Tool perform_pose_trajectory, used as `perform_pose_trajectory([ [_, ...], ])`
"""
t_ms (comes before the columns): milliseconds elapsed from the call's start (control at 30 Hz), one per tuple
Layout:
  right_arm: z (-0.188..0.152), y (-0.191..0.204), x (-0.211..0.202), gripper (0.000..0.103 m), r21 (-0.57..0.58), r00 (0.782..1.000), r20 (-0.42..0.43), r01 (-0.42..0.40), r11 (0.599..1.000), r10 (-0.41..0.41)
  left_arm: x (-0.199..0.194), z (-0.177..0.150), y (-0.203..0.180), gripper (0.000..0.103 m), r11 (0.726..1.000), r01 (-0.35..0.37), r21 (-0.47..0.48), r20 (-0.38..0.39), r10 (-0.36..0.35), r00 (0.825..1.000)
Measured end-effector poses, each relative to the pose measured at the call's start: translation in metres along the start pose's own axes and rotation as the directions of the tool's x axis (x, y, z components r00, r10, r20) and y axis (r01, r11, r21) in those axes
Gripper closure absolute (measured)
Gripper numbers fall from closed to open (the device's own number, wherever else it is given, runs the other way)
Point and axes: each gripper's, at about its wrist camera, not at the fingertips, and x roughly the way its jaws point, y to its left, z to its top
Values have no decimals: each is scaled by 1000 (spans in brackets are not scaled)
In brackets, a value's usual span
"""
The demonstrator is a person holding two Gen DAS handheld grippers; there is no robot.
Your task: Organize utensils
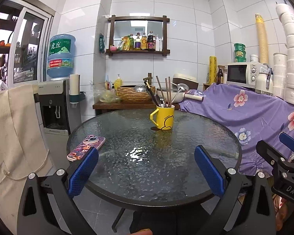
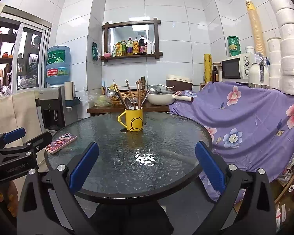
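The left gripper (image 1: 146,166) hangs over the near edge of the round glass table (image 1: 186,184), its blue-padded fingers (image 1: 83,171) spread wide with only tabletop between them; they hold and touch nothing. The right gripper (image 2: 146,164) is the same: fingers (image 2: 210,166) wide apart above the near rim of the table, gripping nothing. Each gripper shows at the side of the other's view, off the table's edge.

The yellow mug (image 1: 164,117) stands upright on the far half of the table, well apart from both grippers, its handle turned to the left. The utensils (image 2: 131,98) are gathered in it, long axes close to vertical, handles fanning upward: wooden chopsticks (image 1: 167,91) nearly straight up, a dark-handled skimmer (image 1: 140,88) leaning left, a metal ladle (image 1: 183,87) leaning right, and a spoon (image 2: 128,102) with its bowl upward.

A phone in a patterned case (image 1: 86,147) lies flat near the table's left edge, just beyond the left gripper's left finger
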Motion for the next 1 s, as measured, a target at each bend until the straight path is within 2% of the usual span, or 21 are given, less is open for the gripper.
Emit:
perform_pose_trajectory([
  [1000, 2, 5, 1, 6, -24, 1000, -3, -6, 1000, 6, 5, 2, -1, 7, 1000, -16, 24, -25, 16, 1000],
])
